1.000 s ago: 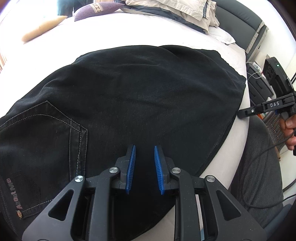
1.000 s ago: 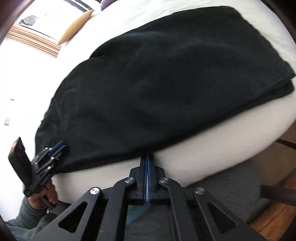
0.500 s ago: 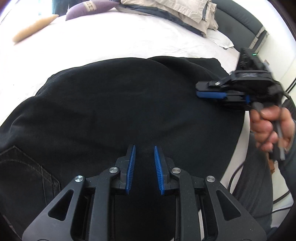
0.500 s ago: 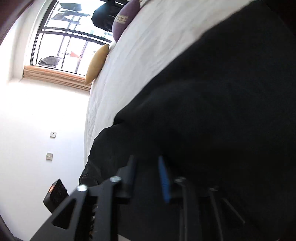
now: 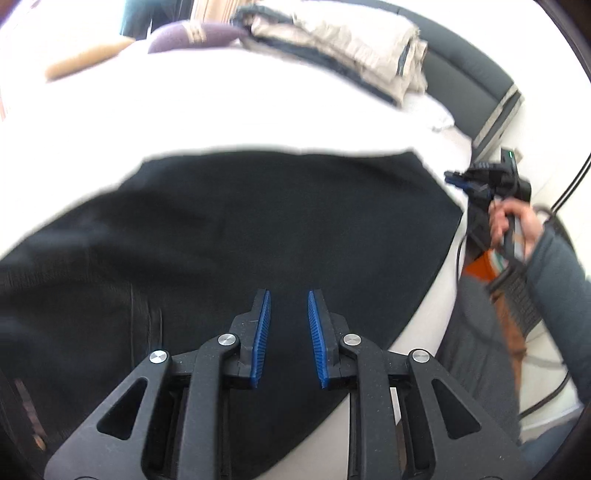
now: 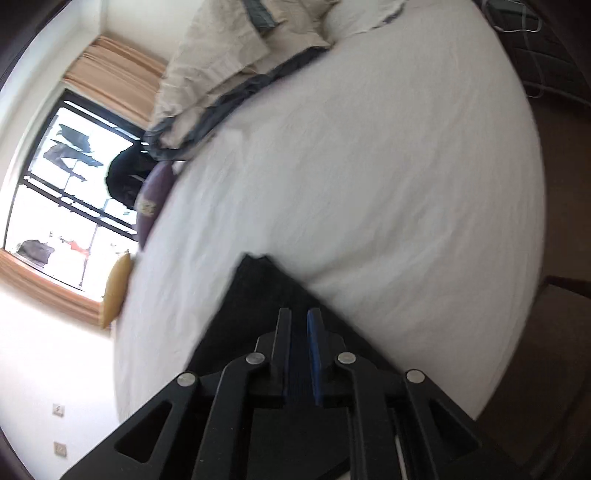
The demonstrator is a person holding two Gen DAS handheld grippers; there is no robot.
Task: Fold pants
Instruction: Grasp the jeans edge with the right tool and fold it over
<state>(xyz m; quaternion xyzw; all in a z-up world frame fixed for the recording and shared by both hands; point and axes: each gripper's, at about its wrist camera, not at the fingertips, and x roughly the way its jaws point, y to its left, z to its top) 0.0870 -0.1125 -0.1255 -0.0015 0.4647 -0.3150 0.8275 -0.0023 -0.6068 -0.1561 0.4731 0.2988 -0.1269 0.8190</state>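
The black pants (image 5: 240, 236) lie folded flat on the white bed (image 5: 221, 118). My left gripper (image 5: 289, 297) is open and empty, hovering over the near edge of the pants. The right gripper (image 5: 456, 179) shows at the right of the left wrist view, beside the pants' far right corner, held by a hand. In the right wrist view, my right gripper (image 6: 298, 314) is open with a narrow gap, over a black corner of the pants (image 6: 251, 284), with no cloth between its pads.
A beige and grey duvet (image 5: 351, 48) is piled at the head of the bed, also in the right wrist view (image 6: 240, 62). A purple cushion (image 5: 192, 35) and a yellow cushion (image 6: 116, 291) lie at the far side. Cables (image 5: 546, 362) hang off the bed's right edge.
The right gripper opened from shut, swung in over the pants, then moved out to their far right corner. The left gripper shifted right along the pants and stayed open.
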